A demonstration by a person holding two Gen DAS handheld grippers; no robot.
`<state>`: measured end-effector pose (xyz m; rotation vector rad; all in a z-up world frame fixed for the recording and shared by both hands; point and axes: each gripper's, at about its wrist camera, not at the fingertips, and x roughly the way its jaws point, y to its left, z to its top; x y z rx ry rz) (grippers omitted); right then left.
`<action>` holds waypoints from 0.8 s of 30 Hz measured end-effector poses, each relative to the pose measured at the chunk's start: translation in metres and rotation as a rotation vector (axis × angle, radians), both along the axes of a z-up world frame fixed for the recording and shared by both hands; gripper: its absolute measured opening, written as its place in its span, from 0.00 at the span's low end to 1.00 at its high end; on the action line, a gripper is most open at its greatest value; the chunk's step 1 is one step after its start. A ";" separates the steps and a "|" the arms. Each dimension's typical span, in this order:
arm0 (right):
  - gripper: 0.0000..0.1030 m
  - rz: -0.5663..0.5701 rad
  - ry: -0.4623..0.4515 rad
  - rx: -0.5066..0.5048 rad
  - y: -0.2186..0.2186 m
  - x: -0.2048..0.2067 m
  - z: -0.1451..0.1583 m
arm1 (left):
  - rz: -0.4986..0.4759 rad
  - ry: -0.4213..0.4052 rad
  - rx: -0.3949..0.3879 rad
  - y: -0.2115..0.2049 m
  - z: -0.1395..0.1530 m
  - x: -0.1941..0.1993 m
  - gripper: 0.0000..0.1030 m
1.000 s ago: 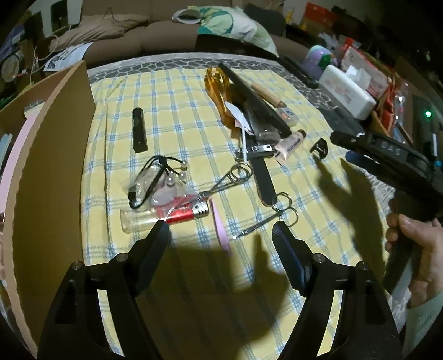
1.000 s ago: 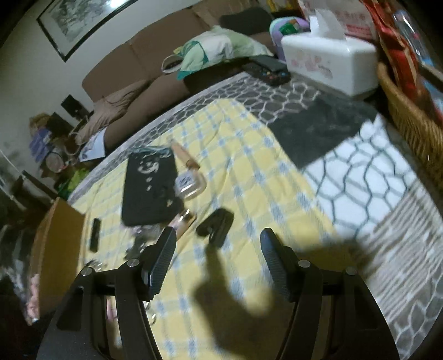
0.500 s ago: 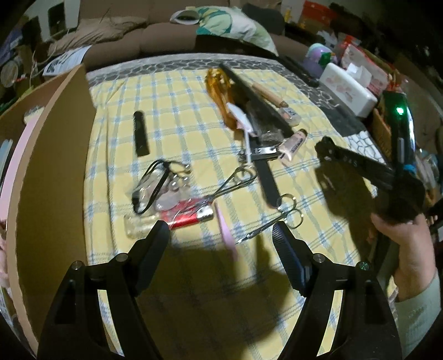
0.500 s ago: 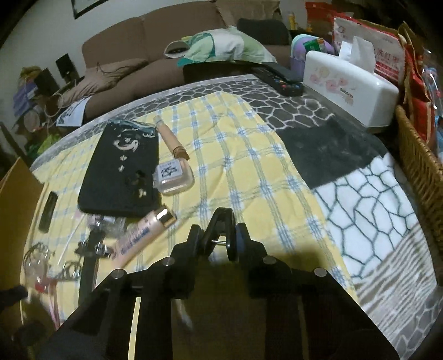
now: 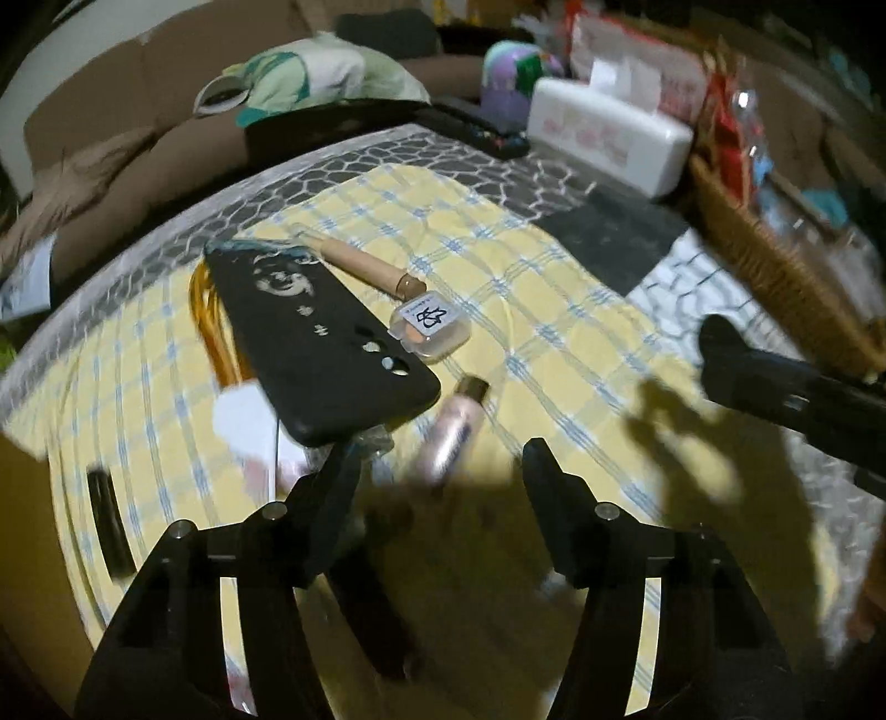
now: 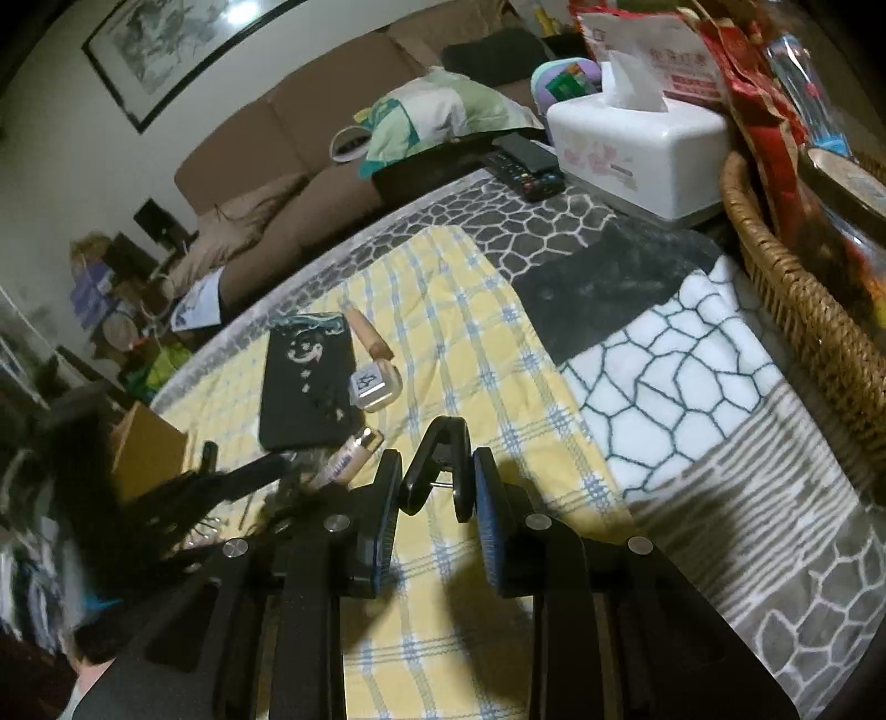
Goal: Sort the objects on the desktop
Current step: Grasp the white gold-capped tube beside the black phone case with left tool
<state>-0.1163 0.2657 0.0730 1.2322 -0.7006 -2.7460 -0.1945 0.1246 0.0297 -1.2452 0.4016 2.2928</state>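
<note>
The room around me is dim and both views go black at their bowed fisheye corners. Light falls from above and behind me, throwing hard gripper shadows across the yellow plaid cloth (image 5: 387,210). My left view is smeared with motion blur, worst on the cosmetic tube (image 5: 451,432) in the near middle. My right view is sharper, with glare on the framed picture (image 6: 183,44) far left.

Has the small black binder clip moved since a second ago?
Yes. The small black binder clip, then lying on the yellow checked cloth beside the pink tube, is now clamped in the right tool, lifted.
</note>
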 end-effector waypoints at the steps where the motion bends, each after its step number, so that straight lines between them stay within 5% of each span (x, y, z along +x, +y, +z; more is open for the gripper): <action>1: 0.25 0.006 -0.001 0.003 0.000 0.000 0.000 | 0.002 0.005 -0.007 0.002 -0.001 -0.003 0.56; 8: 0.25 0.051 -0.013 0.014 0.002 -0.001 -0.004 | -0.021 -0.056 -0.046 0.011 -0.022 -0.017 0.53; 12: 0.25 0.052 -0.005 0.010 0.002 -0.001 -0.003 | 0.019 -0.077 -0.010 0.005 -0.019 -0.018 0.22; 14: 0.25 0.058 0.005 0.002 0.001 0.000 0.001 | 0.042 -0.080 0.006 0.002 -0.014 -0.016 0.18; 19: 0.25 0.080 0.043 -0.015 -0.012 0.006 0.024 | 0.111 -0.096 0.125 -0.030 0.017 -0.004 0.18; 24: 0.25 0.155 0.101 -0.044 -0.046 0.016 0.058 | 0.186 -0.056 0.275 -0.103 0.078 0.044 0.18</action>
